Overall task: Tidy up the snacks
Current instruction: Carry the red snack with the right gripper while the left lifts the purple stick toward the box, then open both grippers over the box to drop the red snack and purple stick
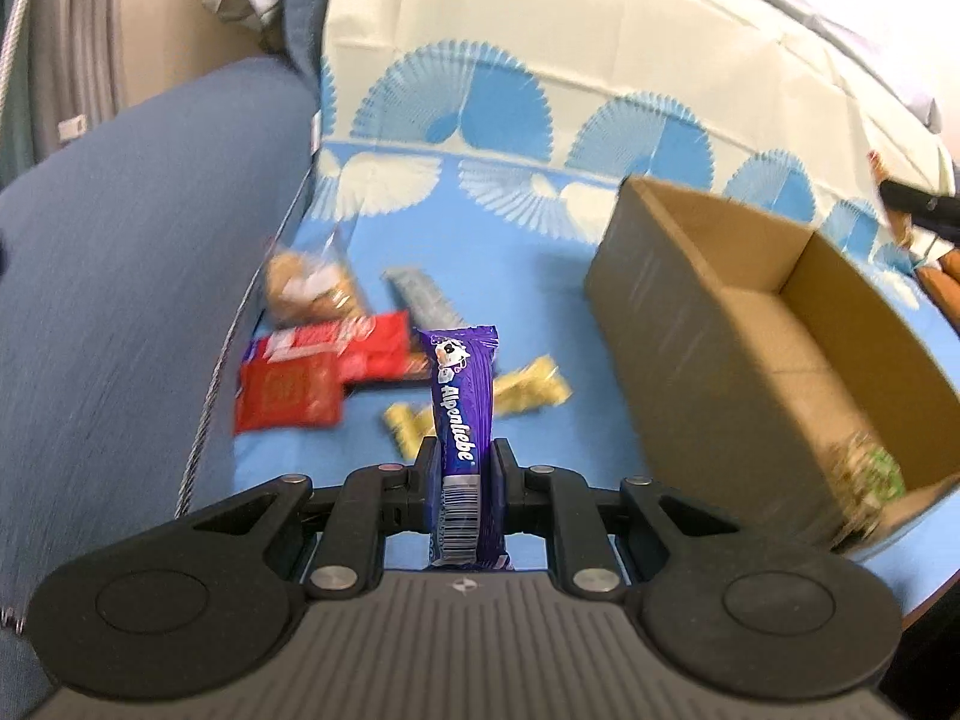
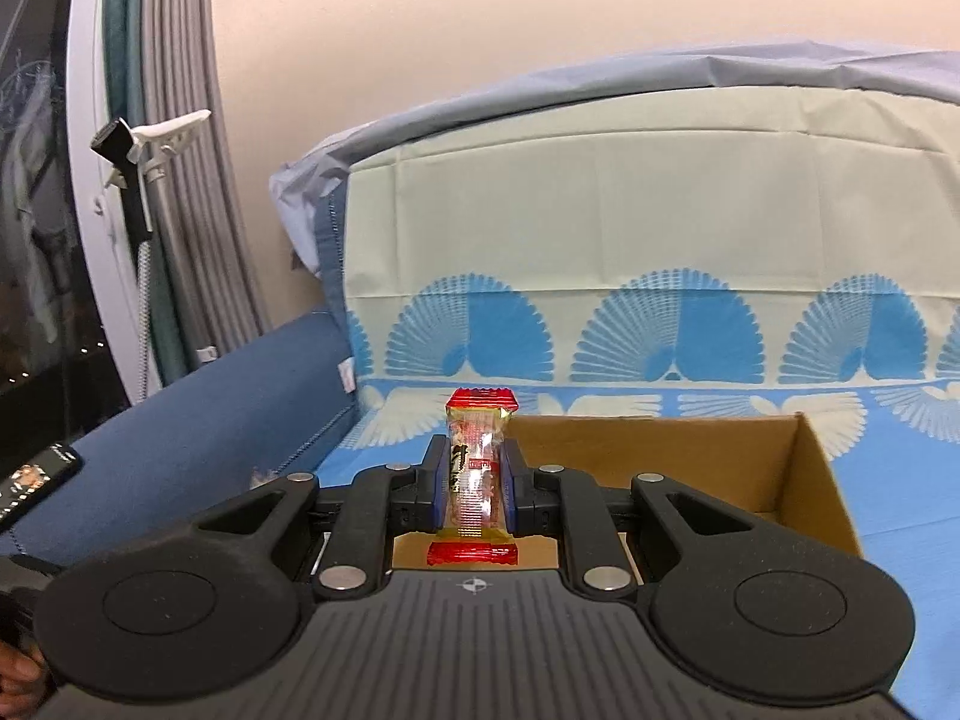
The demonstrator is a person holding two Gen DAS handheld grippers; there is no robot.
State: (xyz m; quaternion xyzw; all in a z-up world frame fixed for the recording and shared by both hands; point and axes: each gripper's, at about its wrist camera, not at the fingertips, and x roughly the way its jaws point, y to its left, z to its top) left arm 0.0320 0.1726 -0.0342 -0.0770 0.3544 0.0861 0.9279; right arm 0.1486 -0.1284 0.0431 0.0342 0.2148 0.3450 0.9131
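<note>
My left gripper clenches the purple Alpenliebe bar above the blue cloth, left of the cardboard box. My right gripper grasps a red-ended candy over the box's near edge.

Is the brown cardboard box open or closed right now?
Open. The brown cardboard box has no lid or flaps over it, so its inner walls and floor show, with a greenish packet lying inside.
</note>
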